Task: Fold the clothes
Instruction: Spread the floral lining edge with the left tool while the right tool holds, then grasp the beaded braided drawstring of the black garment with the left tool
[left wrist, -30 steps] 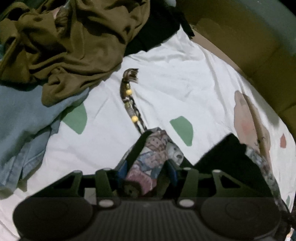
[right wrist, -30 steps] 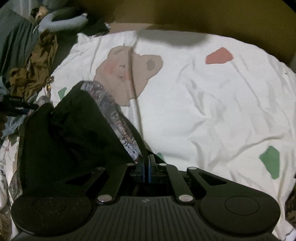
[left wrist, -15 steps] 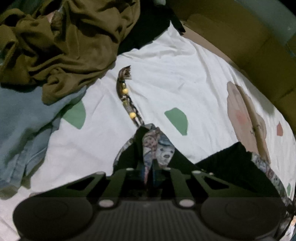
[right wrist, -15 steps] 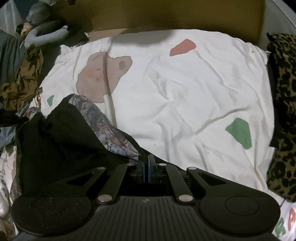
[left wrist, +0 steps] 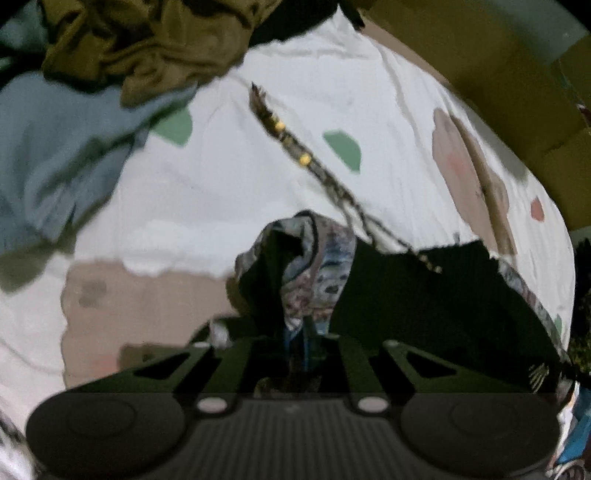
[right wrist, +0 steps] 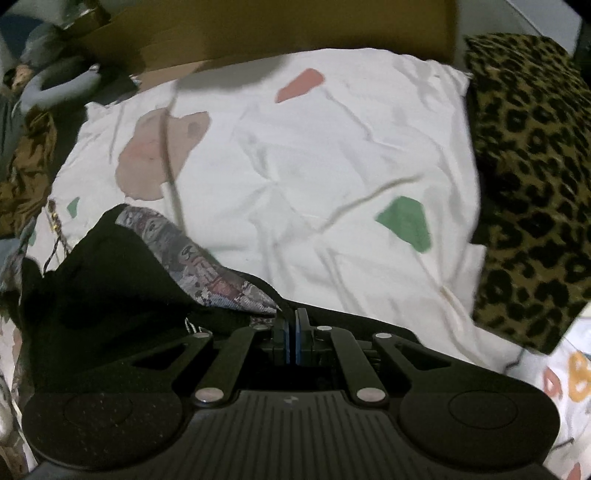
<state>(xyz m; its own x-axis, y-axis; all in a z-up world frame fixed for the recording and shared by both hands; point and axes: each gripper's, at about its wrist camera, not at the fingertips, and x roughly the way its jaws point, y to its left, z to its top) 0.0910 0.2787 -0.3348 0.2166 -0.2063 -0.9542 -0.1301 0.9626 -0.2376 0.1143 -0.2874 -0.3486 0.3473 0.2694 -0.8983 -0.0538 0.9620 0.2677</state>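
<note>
A black garment with a patterned printed lining (left wrist: 424,295) hangs stretched between my two grippers over a white bed sheet (left wrist: 221,192). My left gripper (left wrist: 301,343) is shut on a bunched corner of it. From that corner a braided cord with yellow beads (left wrist: 291,144) trails across the sheet. In the right wrist view my right gripper (right wrist: 292,332) is shut on the garment's other edge (right wrist: 207,273), with the black fabric (right wrist: 110,288) spreading to its left.
An olive garment (left wrist: 147,48) and a blue denim one (left wrist: 55,147) are heaped at the far left of the bed. A leopard-print cloth (right wrist: 532,184) lies at the right edge. A brown headboard (right wrist: 258,29) runs along the far side.
The left gripper closed on the patterned corner and drew it away, dragging the beaded cord straight. The right gripper carried its edge sideways, bringing the leopard cloth into view.
</note>
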